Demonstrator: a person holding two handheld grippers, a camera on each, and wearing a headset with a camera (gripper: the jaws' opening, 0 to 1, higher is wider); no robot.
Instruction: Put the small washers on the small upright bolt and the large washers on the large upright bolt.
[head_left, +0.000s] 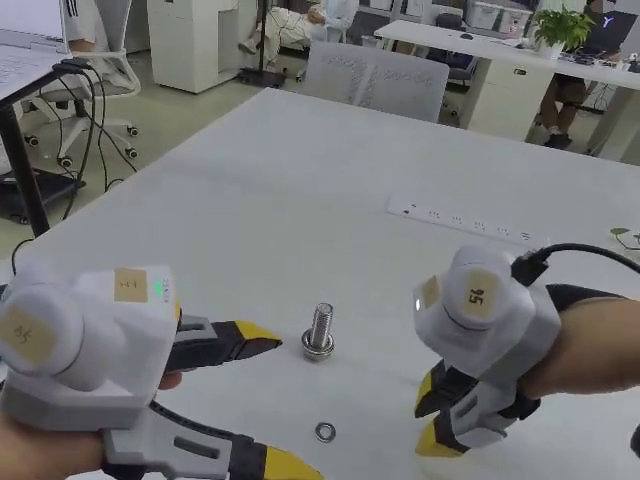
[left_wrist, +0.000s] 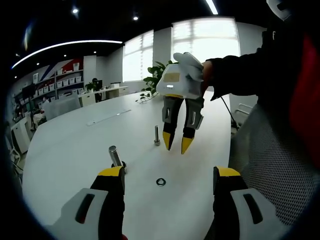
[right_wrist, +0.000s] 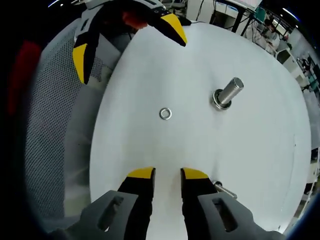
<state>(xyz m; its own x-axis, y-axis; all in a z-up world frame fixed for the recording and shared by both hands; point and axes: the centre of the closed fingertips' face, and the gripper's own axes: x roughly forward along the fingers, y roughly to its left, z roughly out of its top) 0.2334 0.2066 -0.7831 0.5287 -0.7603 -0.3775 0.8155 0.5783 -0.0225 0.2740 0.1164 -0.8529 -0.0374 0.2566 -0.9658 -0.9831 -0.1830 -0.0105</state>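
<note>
Two bolts: the large bolt (head_left: 319, 328) stands upright on the white table (head_left: 300, 200), between the left gripper (head_left: 285, 403) and the right gripper (head_left: 432, 415); the small bolt (left_wrist: 157, 136) stands upright farther along the table in the left gripper view, just beside the right gripper's tips.
Base of the large bolt: ringed by what look like stacked washers (head_left: 318, 350); how many is too small to tell.
Washer on the table: a loose washer (head_left: 325, 432) lies flat, nearer the person than the large bolt, apart from it and touching neither gripper; whether it is a small or a large one I cannot tell.
Left gripper: low at the left of the head view, jaws spread wide with nothing between them; in its own view the loose washer lies just ahead of the gap.
Right gripper: points down at the table to the right of the loose washer, jaws parted only narrowly, holding nothing.
Right gripper view: the small bolt is partly hidden behind one of this gripper's own jaws.
Farther back: a white power strip (head_left: 465, 222) lies on the table.
</note>
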